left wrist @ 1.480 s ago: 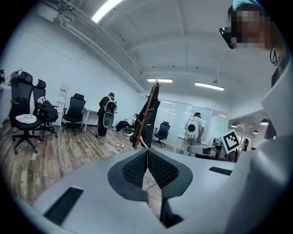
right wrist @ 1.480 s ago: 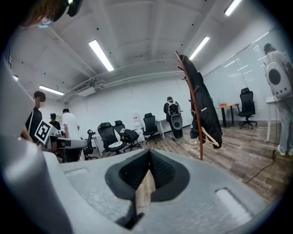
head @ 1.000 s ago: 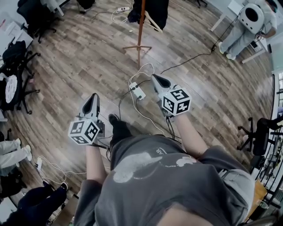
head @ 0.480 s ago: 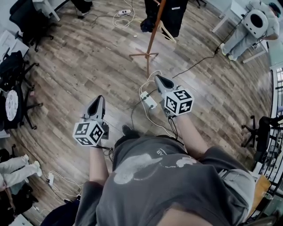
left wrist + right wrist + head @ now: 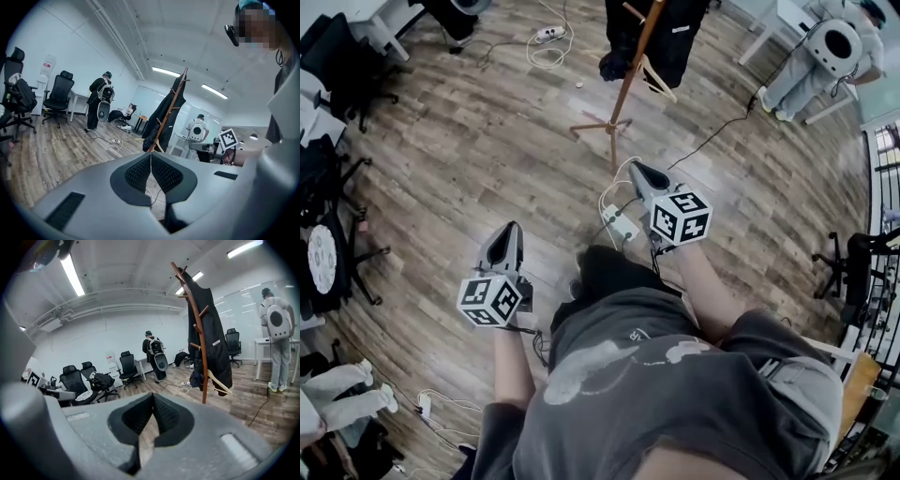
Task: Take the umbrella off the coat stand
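Wooden pegged coat stand (image 5: 630, 75) rises from grained plank floor (image 5: 469, 159).

The person wears a grey short-sleeved T-shirt (image 5: 675, 412) with a pale print across the chest. Both handheld tools, the grey moulded left gripper (image 5: 508, 228) and the matching right gripper (image 5: 636, 167), carry a white cube (image 5: 489, 298) of black square markers and black ribbed pads (image 5: 136, 174).

The person (image 5: 656, 394) is walking toward the stand (image 5: 627, 84), carrying the left gripper (image 5: 508, 229) and right gripper (image 5: 637, 170) forward; the power strip (image 5: 620, 223) is drawing closer.
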`<state>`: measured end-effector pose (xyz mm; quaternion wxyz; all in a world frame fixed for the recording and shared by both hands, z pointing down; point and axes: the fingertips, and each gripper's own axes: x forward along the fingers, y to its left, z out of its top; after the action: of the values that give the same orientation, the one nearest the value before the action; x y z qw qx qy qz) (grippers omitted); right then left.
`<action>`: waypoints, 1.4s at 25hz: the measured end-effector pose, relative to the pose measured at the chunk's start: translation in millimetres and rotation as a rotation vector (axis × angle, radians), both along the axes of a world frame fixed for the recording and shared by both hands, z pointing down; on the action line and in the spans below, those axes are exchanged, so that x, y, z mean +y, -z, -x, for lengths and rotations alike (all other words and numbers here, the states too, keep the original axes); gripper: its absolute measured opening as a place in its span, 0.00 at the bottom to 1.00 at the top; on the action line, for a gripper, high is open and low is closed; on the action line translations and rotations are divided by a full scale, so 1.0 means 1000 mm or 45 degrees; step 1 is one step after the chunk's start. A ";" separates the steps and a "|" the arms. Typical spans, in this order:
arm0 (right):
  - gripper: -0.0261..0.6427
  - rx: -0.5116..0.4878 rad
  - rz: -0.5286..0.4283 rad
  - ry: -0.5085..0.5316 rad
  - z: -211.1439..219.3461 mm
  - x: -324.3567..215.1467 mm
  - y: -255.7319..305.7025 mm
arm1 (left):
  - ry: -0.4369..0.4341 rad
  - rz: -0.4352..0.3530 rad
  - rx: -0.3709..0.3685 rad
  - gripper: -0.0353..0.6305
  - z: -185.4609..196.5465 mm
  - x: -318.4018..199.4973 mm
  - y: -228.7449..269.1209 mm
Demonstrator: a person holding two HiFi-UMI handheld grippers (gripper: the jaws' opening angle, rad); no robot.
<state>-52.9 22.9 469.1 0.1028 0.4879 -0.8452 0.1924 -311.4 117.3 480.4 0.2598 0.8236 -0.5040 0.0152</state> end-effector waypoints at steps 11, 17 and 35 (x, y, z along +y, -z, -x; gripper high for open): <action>0.03 -0.039 -0.041 -0.173 -0.032 -0.173 -0.009 | -0.146 -0.003 -0.047 0.07 -0.020 -0.151 0.000; 0.03 -0.055 -0.018 -0.215 -0.046 -0.269 -0.012 | -0.222 0.018 -0.042 0.07 -0.037 -0.268 0.002; 0.03 -0.131 -0.058 -0.540 -0.171 -0.357 -0.016 | -0.622 -0.016 -0.105 0.07 -0.183 -0.442 0.005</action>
<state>118.3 -334.1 485.5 0.0056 0.6465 -0.7320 0.2152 -128.7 -325.1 475.5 0.2225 0.9213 -0.3000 0.1081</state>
